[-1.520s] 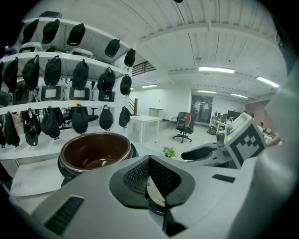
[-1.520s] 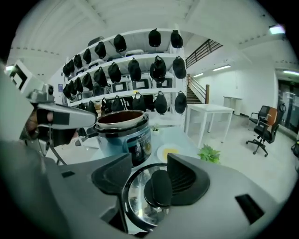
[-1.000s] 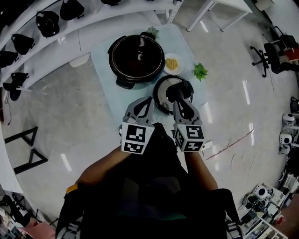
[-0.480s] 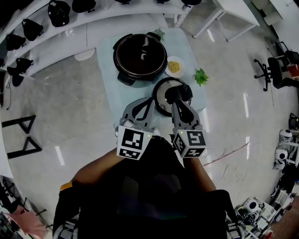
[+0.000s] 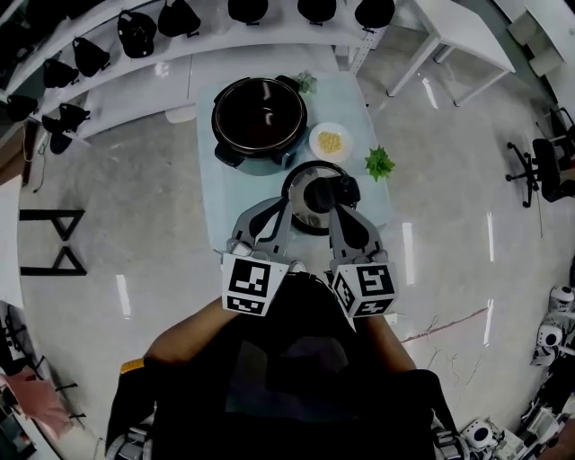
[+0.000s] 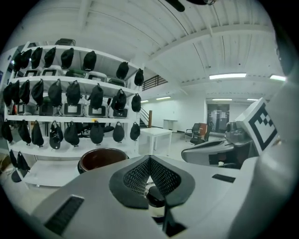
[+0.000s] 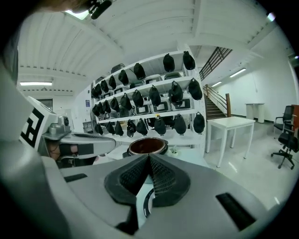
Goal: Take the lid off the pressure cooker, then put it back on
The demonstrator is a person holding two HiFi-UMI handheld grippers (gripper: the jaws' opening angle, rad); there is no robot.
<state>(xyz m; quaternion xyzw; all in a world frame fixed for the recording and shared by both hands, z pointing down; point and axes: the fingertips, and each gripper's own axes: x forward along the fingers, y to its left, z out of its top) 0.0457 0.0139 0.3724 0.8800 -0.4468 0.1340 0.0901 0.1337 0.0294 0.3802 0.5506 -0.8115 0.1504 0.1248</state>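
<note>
The open pressure cooker pot [image 5: 259,115] stands at the back of the pale blue table [image 5: 225,180]; it also shows as the pot [image 6: 102,158] and the pot [image 7: 147,145] in the gripper views. Its steel lid [image 5: 304,199] lies flat on the table in front of it, with a black handle [image 5: 340,190]. My right gripper [image 5: 338,208] hovers at the handle's near edge. Its jaws have just been closing and the right gripper [image 7: 149,156] now stands shut with nothing between the pads. My left gripper [image 5: 287,203] hangs over the lid's near left rim. The left gripper [image 6: 149,158] also has its pads together, holding nothing.
A white dish of yellow food [image 5: 331,142] and a small green plant [image 5: 379,163] sit right of the pot and lid. Another plant [image 5: 305,83] is behind the pot. Curved shelves of black bags [image 5: 135,31] ring the far side, and a white table [image 5: 449,27] stands at the far right.
Both grippers have drawn back toward me and lifted. The right gripper's tips were over the lid's handle and are now at its near edge. The lid stays on the table.
</note>
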